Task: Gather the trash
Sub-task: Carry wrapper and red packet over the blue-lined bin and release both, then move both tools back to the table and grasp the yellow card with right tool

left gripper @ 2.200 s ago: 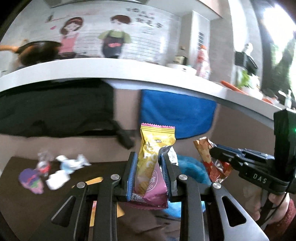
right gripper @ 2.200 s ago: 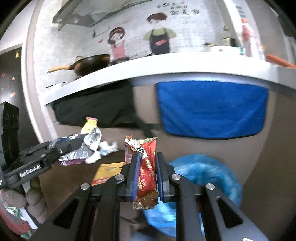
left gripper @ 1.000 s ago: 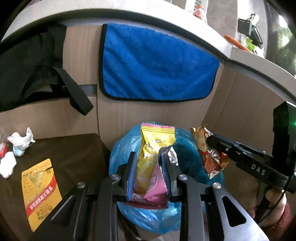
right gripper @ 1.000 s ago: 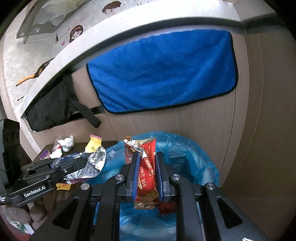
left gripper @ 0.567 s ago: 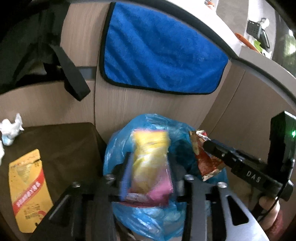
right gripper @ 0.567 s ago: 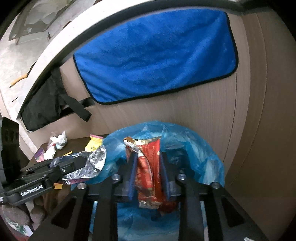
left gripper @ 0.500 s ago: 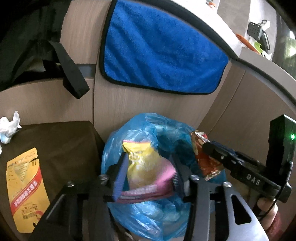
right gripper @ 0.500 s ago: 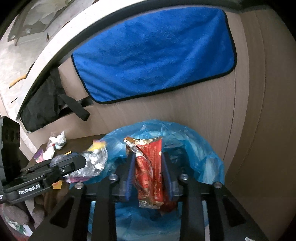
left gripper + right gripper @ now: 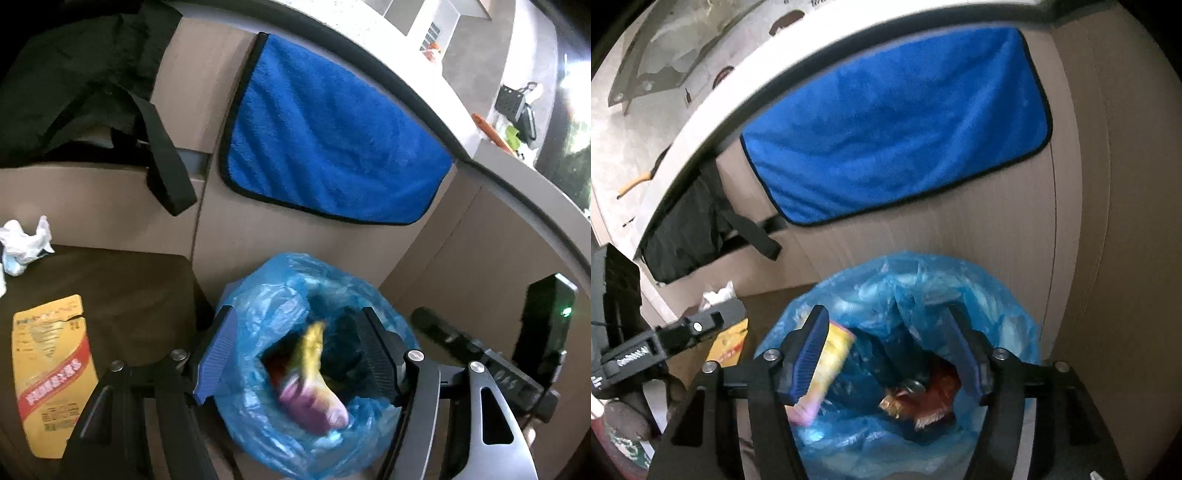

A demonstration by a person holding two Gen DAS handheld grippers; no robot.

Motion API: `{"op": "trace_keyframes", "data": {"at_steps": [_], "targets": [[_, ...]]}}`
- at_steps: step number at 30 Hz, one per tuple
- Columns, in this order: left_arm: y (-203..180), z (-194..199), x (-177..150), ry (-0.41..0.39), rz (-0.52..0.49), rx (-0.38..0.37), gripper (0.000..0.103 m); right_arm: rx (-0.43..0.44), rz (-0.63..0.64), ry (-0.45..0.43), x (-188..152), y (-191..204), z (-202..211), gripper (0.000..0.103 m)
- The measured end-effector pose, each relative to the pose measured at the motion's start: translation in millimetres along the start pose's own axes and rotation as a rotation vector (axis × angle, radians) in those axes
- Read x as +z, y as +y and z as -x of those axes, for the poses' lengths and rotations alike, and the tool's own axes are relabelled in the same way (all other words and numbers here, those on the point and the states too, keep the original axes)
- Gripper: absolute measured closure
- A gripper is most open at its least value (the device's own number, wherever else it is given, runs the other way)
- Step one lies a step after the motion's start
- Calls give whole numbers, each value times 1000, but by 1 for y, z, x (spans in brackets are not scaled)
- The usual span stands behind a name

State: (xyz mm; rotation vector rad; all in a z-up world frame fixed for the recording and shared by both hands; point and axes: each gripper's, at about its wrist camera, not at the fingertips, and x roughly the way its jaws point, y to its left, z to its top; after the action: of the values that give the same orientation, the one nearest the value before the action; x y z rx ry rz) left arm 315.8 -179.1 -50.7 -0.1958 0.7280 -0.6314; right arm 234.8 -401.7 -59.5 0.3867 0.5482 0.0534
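Both hand-held grippers' jaws are opening, empty; only the right view shows the red wrapper [image 9: 934, 397] in the bag [image 9: 1008, 317].

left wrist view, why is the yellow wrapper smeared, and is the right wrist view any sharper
Left wrist view: the yellow and pink wrapper is motion-blurred over the blue bag, the blue towel stays crisp, and glare blows out the top right. Right wrist view: softer overall, with the towel edges and red wrapper smeared; both views bend the counter edge.

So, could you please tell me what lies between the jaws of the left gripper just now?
In the left wrist view, the yellow and pink wrapper is dropping between the opening jaws of the left gripper into the blue trash bag.
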Motion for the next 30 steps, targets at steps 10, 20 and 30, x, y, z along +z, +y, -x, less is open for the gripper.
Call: {"op": "trace_keyframes", "data": {"at_steps": [10,20,30], "targets": [[27,38,-4,-35,-21,95,35,-22,4,-7,9,9,19,38],[124,142,-14,-141,21,361,35,28,155,4,7,101,22,34],[242,210,-38,-144,181,485,35,193,286,214,-34,218,-47,34]]}}
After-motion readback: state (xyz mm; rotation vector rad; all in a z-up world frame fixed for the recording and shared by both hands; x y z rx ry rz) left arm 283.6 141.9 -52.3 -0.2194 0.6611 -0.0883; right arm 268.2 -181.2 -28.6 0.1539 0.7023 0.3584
